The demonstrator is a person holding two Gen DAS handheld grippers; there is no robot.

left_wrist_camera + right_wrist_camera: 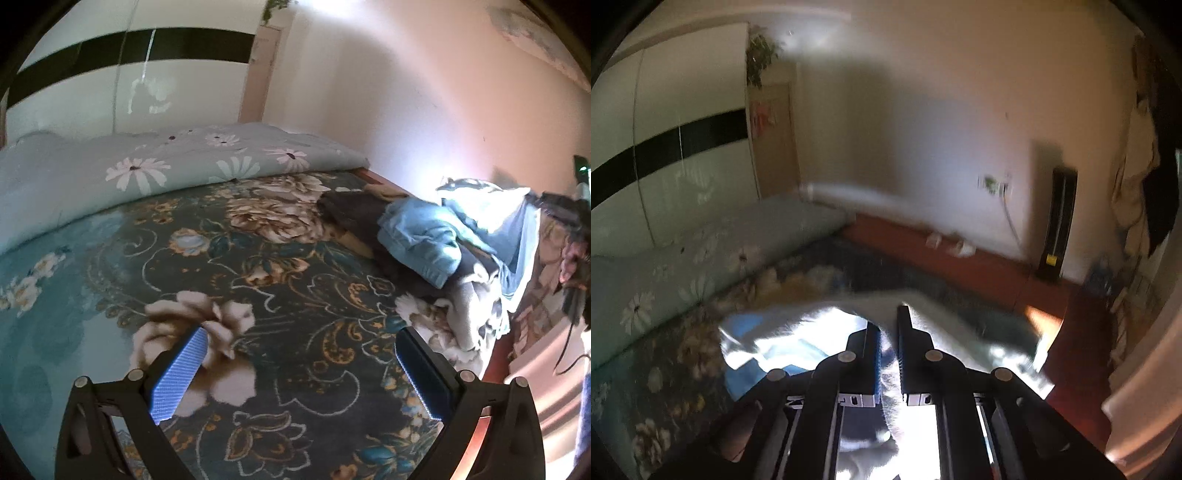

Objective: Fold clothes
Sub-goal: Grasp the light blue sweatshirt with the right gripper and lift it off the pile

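My left gripper (299,354) is open and empty, hovering over the dark floral bedspread (266,258). A pile of clothes lies at the bed's right edge: a folded light-blue denim piece (424,236) on a dark garment (351,218) and a grey-white piece (476,314). My right gripper (888,332) is shut on a pale blue-white garment (798,332), holding it up above the bed; the cloth runs between the fingers and hangs below. The right wrist view is blurred.
A rolled pale-green daisy quilt (147,170) lies along the bed's far side by a white wardrobe (92,92). A red-brown bed frame (945,258) runs along the wall. A black upright device (1058,225) stands against the wall. Clothes hang at right (1145,177).
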